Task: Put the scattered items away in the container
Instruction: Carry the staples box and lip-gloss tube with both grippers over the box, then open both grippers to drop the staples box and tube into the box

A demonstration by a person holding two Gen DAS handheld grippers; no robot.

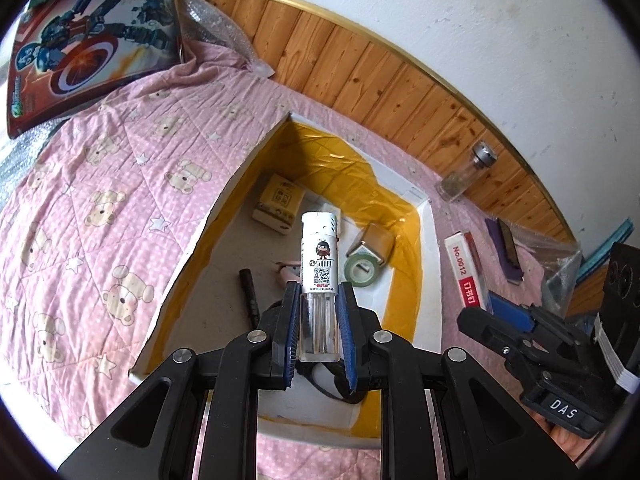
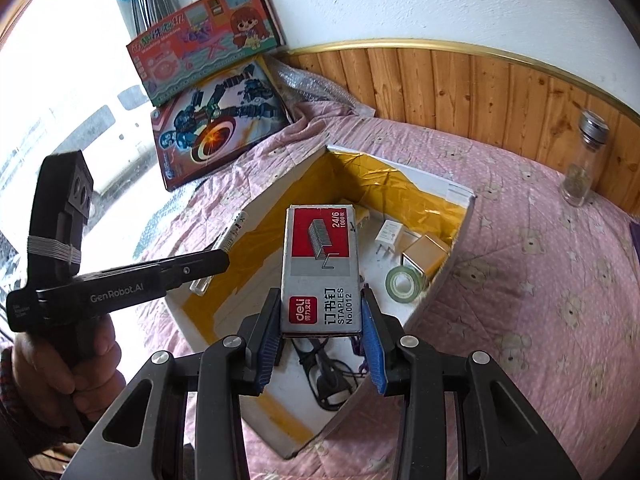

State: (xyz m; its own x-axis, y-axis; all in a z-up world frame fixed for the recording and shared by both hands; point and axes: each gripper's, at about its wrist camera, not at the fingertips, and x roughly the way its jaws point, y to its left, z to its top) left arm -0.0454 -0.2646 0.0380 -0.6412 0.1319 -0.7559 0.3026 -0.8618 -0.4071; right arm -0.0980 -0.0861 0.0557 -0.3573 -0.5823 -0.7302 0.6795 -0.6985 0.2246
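My left gripper (image 1: 319,286) is shut on a white lighter (image 1: 319,256) with a clear base and holds it upright above the white, gold-lined box (image 1: 224,216). My right gripper (image 2: 322,300) is shut on a grey and red staples box (image 2: 320,268), also over the box's opening (image 2: 460,248). In the left wrist view the right gripper (image 1: 496,314) sits just beyond the box's right rim with the staples box (image 1: 466,270). The right wrist view has the left gripper (image 2: 212,268) and its lighter (image 2: 224,240) at the box's left wall.
In the box lie a tissue pack (image 1: 278,208), tape roll (image 2: 404,282), tan cube (image 2: 424,254), white plug (image 2: 386,236), black pen (image 1: 250,292) and black cable (image 2: 328,376). A glass jar (image 2: 584,164) stands by the wooden panelling. Toy boxes (image 2: 216,120) lie on the pink quilt.
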